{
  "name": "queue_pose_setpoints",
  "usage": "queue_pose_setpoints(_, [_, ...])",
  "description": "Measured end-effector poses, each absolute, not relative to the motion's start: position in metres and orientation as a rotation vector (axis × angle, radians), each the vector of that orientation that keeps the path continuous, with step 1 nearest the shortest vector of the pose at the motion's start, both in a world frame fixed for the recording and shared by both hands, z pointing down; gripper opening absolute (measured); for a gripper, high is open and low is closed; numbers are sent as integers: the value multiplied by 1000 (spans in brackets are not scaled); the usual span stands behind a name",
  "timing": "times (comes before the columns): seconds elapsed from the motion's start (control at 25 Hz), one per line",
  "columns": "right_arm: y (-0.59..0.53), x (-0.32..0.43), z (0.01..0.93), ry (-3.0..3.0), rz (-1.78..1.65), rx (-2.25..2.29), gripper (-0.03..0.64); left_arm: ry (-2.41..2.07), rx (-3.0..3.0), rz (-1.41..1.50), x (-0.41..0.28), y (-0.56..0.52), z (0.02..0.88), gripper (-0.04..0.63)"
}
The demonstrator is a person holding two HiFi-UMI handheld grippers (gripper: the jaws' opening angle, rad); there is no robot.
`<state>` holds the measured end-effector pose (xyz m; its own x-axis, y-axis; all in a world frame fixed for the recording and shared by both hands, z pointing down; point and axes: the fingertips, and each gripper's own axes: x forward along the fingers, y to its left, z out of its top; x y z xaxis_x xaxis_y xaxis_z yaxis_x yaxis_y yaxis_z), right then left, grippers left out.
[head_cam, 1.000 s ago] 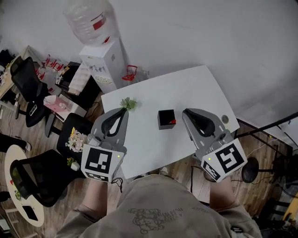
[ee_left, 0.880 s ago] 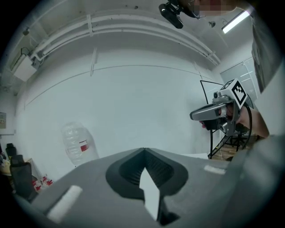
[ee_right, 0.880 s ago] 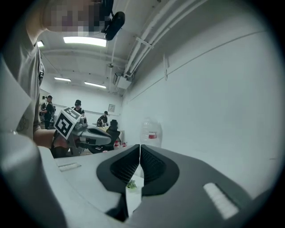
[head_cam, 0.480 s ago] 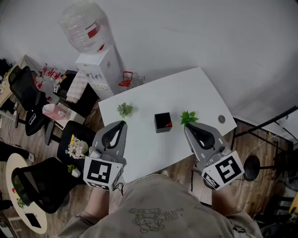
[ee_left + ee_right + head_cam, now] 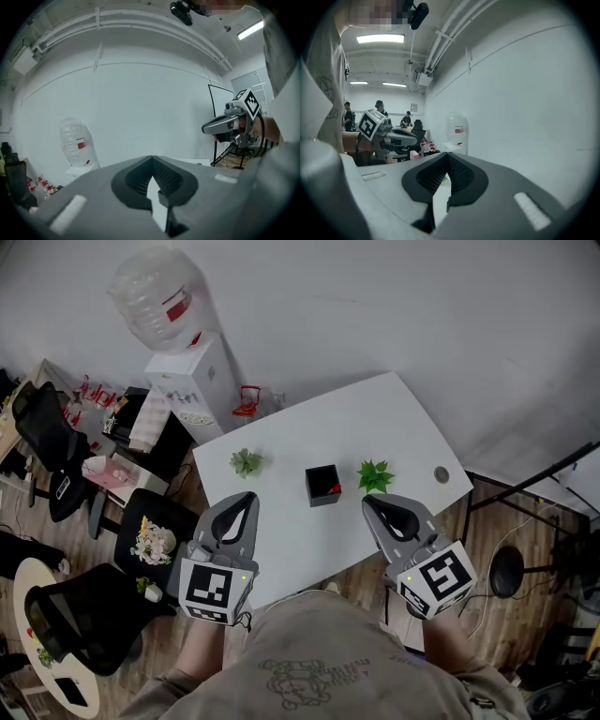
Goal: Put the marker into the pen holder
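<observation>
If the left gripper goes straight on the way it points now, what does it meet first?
Probably the small plant on the table, just ahead of the left gripper. Height is unclear; it may pass over it toward the wall.

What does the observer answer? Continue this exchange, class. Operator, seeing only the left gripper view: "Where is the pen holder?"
Observer: The black pen holder stands on the white table, between the left plant and the right plant.
Operator: Is the marker in it?
Observer: A red thing shows at its right inner edge, probably the marker.
Operator: Does the right gripper hold anything?
Observer: No. The right gripper has its jaws together, with nothing between them.
</observation>
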<state>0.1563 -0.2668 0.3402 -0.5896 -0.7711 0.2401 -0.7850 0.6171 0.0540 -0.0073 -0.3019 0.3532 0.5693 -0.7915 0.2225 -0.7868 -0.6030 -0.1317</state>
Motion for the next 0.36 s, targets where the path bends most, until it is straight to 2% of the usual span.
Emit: queue_pose_setpoints(0.36, [-264, 152, 331, -2610, 54, 1258, 29, 1391, -2800, -416, -10, -292, 352, 0])
